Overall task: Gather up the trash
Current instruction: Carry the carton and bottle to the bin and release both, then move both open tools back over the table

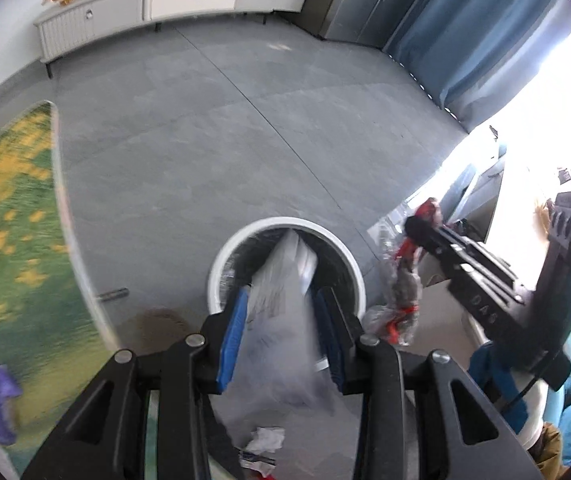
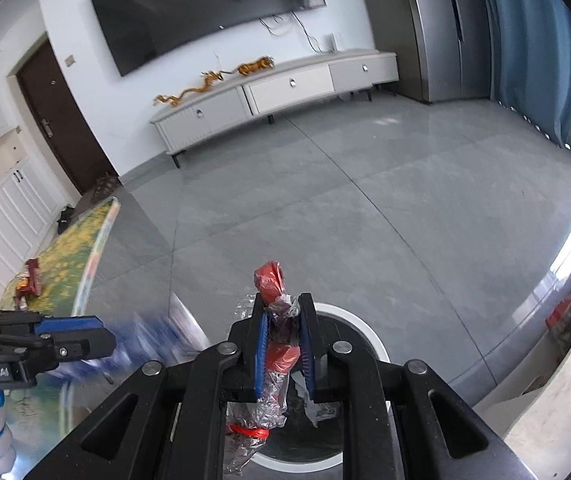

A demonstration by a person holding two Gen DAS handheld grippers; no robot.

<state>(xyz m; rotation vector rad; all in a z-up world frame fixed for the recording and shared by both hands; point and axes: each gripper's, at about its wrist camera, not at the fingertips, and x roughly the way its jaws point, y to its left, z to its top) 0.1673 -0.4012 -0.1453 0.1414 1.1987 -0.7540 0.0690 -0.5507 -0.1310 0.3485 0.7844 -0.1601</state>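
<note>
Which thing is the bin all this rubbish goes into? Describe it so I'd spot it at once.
Start at the grey tiled floor beside the green-and-yellow mat. The bin stands there: round, open-topped, with a white rim and dark inside, the only round container in sight.

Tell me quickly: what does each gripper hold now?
Left gripper: closed on white crumpled plastic bag.
Right gripper: closed on clear plastic wrapper with red parts.

bin [image 1: 221,264]: white rim, black liner | wrapper [image 2: 275,354] at 6 o'clock: red with clear, crinkled film | pads [image 2: 262,350]: blue | tabletop [image 1: 9,216] at 9 o'clock: green, yellow blotches | floor [image 2: 365,208]: grey tiles | curtain [image 2: 545,60] at 2 o'clock: blue | cabinet [image 2: 285,88]: cream
</note>
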